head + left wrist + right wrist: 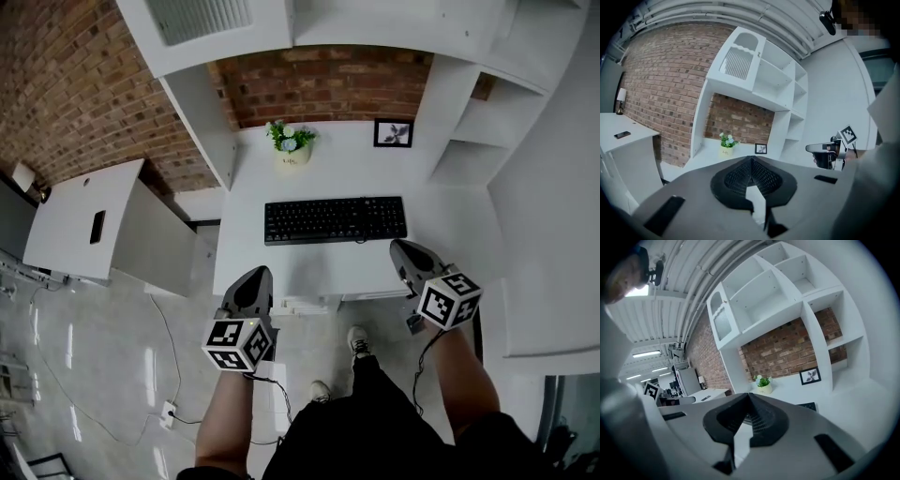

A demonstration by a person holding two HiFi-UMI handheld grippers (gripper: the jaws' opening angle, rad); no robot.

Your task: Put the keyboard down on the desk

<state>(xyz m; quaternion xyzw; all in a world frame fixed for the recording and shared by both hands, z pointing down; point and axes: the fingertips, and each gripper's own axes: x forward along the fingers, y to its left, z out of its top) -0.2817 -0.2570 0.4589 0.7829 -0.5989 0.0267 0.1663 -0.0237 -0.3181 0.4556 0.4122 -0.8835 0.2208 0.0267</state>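
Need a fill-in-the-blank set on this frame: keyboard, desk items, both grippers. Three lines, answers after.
1. The black keyboard lies flat on the white ____.
2. In the head view, the potted plant stands to the ____ of the picture frame.
3. The jaws of the left gripper and the right gripper are both ____, holding nothing.
Missing words: desk; left; shut.

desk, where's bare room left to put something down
Bare patches on the desk: the strip between the keyboard and the near edge, the area right of the keyboard, and the band between it and the plant pot and picture frame. Most crowded: the back edge, where those two stand. Left of the keyboard is narrow.
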